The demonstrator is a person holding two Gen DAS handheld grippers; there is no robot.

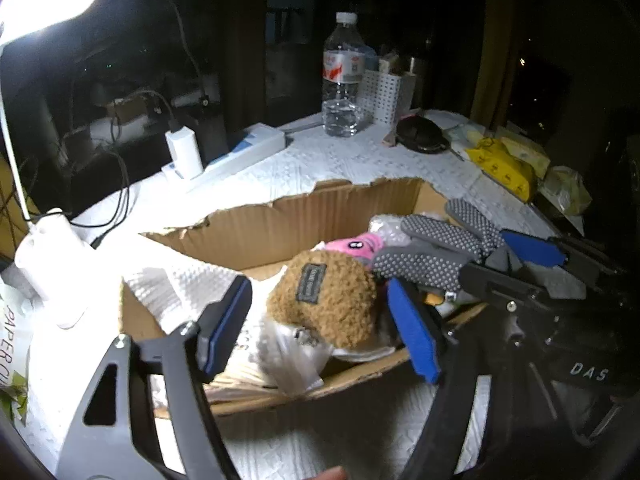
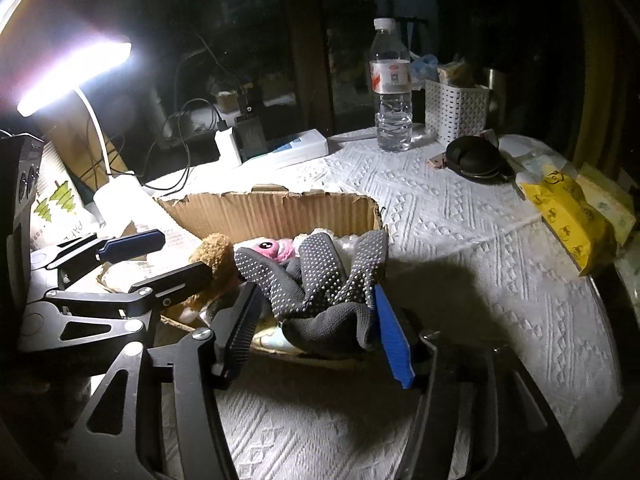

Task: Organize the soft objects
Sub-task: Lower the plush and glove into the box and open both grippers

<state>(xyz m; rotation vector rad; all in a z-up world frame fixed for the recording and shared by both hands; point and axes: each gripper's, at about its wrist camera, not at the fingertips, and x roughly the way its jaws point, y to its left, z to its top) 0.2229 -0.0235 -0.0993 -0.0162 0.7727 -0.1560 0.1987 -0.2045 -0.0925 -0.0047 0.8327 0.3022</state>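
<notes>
— Starting at the left jaws?

— Noting the left gripper (image 1: 320, 312) gaping wide, pads well apart, straddling the brown plush toy (image 1: 324, 300) and clamping nothing. Not managing to tell whether either pad is touching the fur.

— Moving to the right jaws?

— Recording the right gripper (image 2: 316, 320) likewise standing open, with the cuff of the grey dotted glove (image 2: 316, 280) lying slack between the pads and resting against the blue pad on the right side. Not pinching it.

— Placing the soft items?

— Finding all of them lying inside the torn cardboard box (image 2: 272, 212): the brown toy sitting at the left, a pink plush toy (image 2: 272, 248) peeking out behind it, the glove spreading over the right half with its fingers pointing toward the far wall. Also noting a clear plastic bag (image 1: 288, 356) and white padded paper (image 1: 180, 284) lying beside and under the brown toy.

— Going outward from the box?

— Observing the box resting on a white patterned tablecloth (image 2: 460, 248). Logging, beyond it, a water bottle (image 2: 392, 92) standing upright, a white perforated basket (image 2: 456, 108) just beside it, a black pouch (image 2: 476, 158) in front of the basket, a yellow packet (image 2: 568, 216) near the right edge, a power strip (image 2: 296, 146) with a charger plugged in at the far left, and a desk lamp (image 2: 76, 76) glaring over the left corner.
</notes>
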